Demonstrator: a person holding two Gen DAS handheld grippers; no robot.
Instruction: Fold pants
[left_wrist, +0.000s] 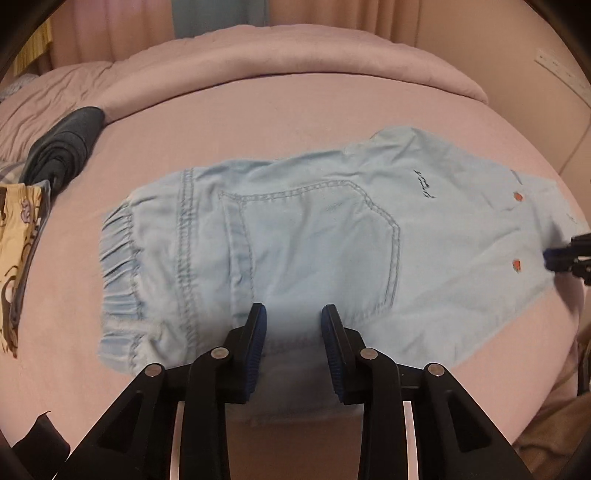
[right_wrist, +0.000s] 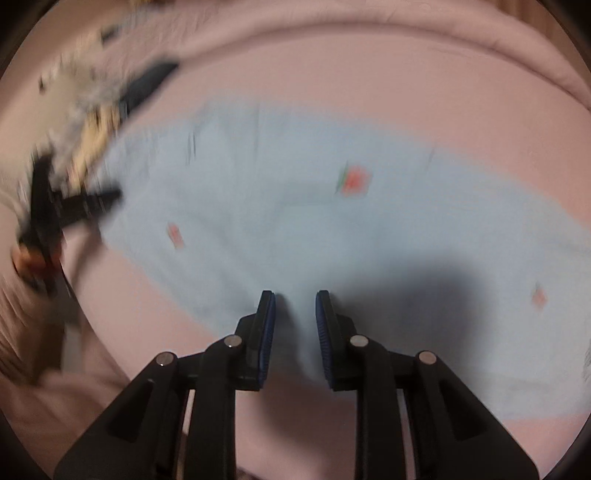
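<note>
Light blue pants (left_wrist: 303, 251) lie flat on the pink bed sheet (left_wrist: 258, 122), elastic waistband at the left, back pocket up, small red patches toward the right. My left gripper (left_wrist: 293, 314) is open, its jaws hovering over the near edge of the pants below the pocket. The right gripper shows at the right edge of the left wrist view (left_wrist: 569, 254), by the leg. In the blurred right wrist view the pants (right_wrist: 295, 206) fill the middle. My right gripper (right_wrist: 295, 299) is open over the near edge of the leg. The left gripper appears far left (right_wrist: 81, 206).
A dark folded garment (left_wrist: 62, 147) and a yellow patterned garment (left_wrist: 18, 240) lie at the bed's left side. A rolled pink duvet (left_wrist: 258, 55) runs along the far side. Curtains hang behind. The bed's near edge drops off at the lower right.
</note>
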